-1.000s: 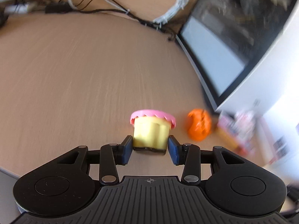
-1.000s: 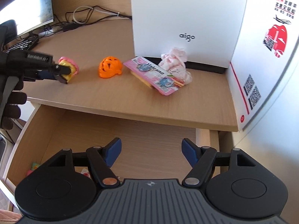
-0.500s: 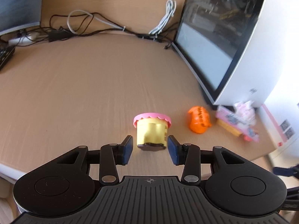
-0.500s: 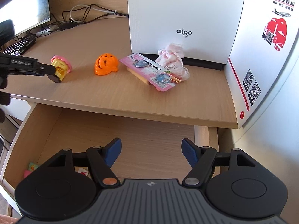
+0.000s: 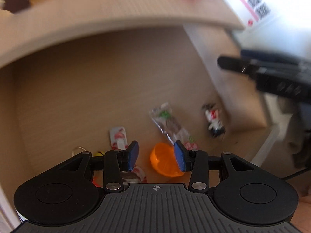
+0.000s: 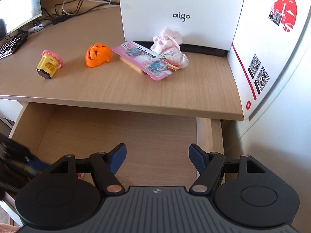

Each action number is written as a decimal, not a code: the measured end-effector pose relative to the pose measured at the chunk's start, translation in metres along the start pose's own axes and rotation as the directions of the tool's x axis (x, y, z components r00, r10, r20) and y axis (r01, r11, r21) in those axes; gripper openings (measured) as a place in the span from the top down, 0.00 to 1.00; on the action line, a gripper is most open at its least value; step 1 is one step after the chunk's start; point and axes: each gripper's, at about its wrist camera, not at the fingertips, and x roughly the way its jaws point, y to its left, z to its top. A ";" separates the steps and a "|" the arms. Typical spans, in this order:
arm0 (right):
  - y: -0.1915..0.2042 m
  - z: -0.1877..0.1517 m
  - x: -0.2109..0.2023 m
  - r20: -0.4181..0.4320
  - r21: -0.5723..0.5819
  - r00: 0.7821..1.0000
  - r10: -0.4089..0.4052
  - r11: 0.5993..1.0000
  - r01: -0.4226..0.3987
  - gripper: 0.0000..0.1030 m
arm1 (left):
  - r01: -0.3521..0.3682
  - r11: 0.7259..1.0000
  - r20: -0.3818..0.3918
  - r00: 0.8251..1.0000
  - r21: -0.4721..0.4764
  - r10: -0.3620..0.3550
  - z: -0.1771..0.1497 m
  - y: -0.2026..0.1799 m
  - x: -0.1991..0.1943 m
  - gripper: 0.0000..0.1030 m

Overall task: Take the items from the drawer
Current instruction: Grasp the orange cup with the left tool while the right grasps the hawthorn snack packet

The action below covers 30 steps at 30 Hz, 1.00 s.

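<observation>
The left wrist view is smeared by motion, so the small things in the drawer [image 5: 81,89] are hard to name: a clear wrapper [image 5: 169,124] with green and brown print, a red-and-white packet [image 5: 118,138], a red, white and black object [image 5: 213,121] near the right wall, and an orange piece [image 5: 165,160], perhaps a cup, partly cut off by the fingers. The drawer is pulled out under a light wooden desk [image 6: 116,85], where a yellow toy with a pink frill [image 6: 49,64], an orange helmet [image 6: 98,55], a pink pack [image 6: 143,59] and pink cloth [image 6: 170,45] lie before a white box [image 6: 180,13]. The left gripper [image 5: 156,158] hangs over the drawer, jaws partly apart and empty, the orange piece showing between them below. The right gripper [image 6: 157,159] stands wide and empty over bare drawer floor.
</observation>
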 end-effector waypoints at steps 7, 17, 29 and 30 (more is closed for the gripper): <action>0.002 -0.002 0.005 -0.030 -0.025 1.000 0.008 1.000 -0.009 0.30 | -0.048 0.998 -0.116 0.992 0.042 0.053 0.002 -0.006 0.039 0.57; -0.004 -0.004 0.021 -0.159 0.056 0.984 0.085 0.995 -0.077 0.30 | -0.009 1.000 -0.071 0.997 0.025 0.011 -0.016 0.000 0.016 0.89; 0.056 -0.028 0.073 -0.417 -0.140 0.906 0.078 0.979 -0.149 0.30 | -0.024 0.989 0.156 0.987 -0.149 0.047 -0.057 0.036 -0.061 0.89; 0.059 -0.030 0.077 -0.429 -0.154 0.900 0.074 0.976 -0.154 0.30 | -0.019 0.988 0.167 0.985 -0.153 0.045 -0.060 0.036 -0.064 0.89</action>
